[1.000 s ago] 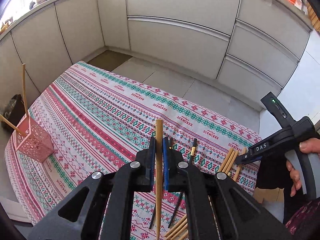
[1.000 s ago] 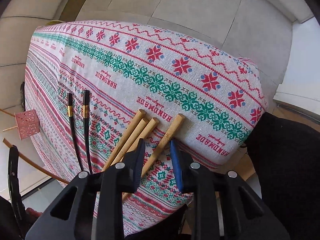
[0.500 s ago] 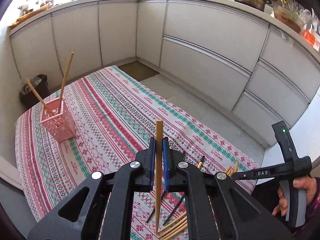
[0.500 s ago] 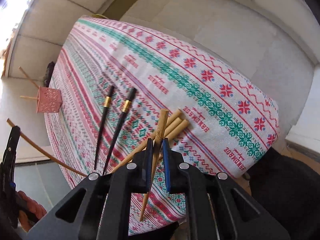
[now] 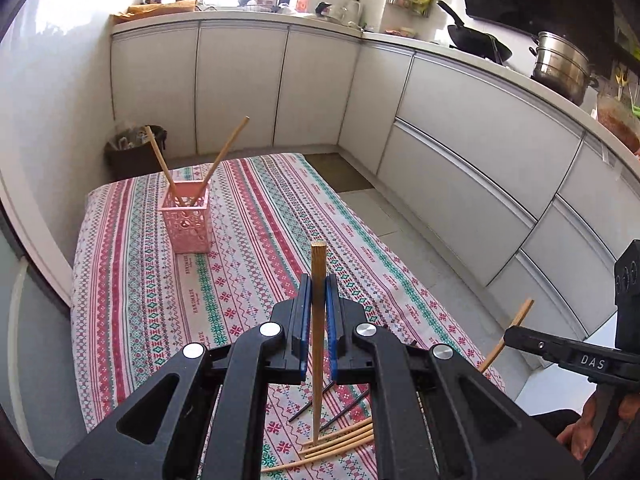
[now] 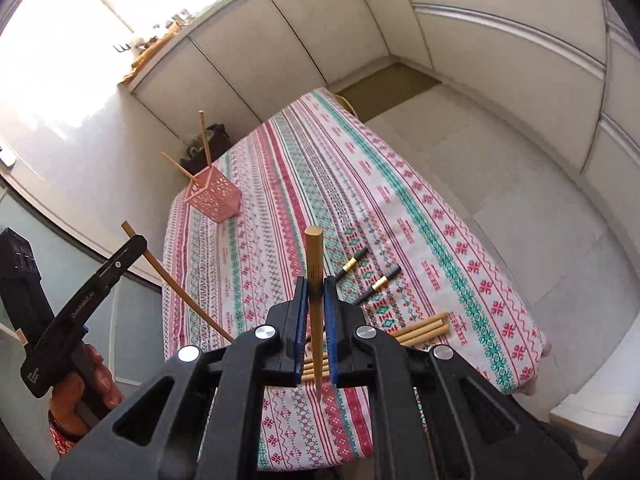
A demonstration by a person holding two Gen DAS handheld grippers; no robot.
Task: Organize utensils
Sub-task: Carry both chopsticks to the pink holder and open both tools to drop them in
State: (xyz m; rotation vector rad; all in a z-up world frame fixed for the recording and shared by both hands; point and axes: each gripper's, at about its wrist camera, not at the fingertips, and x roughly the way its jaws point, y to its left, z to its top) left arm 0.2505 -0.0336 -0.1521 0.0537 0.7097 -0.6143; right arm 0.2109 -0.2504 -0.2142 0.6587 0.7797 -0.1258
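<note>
Both tongs are clamped on chopsticks — the left tongs (image 5: 316,308) grip one wooden chopstick (image 5: 318,320) upright, the right tongs (image 6: 315,308) another (image 6: 314,292). The pink holder (image 5: 188,220) stands on the counter (image 5: 256,248) in the upper left, two sticks inside; more chopsticks (image 6: 424,326) lie at lower centre.

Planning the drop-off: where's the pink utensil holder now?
The pink utensil holder stands on the tablecloth's far-left part, holding two wooden chopsticks, far from the loose chopsticks at the near edge.
</note>
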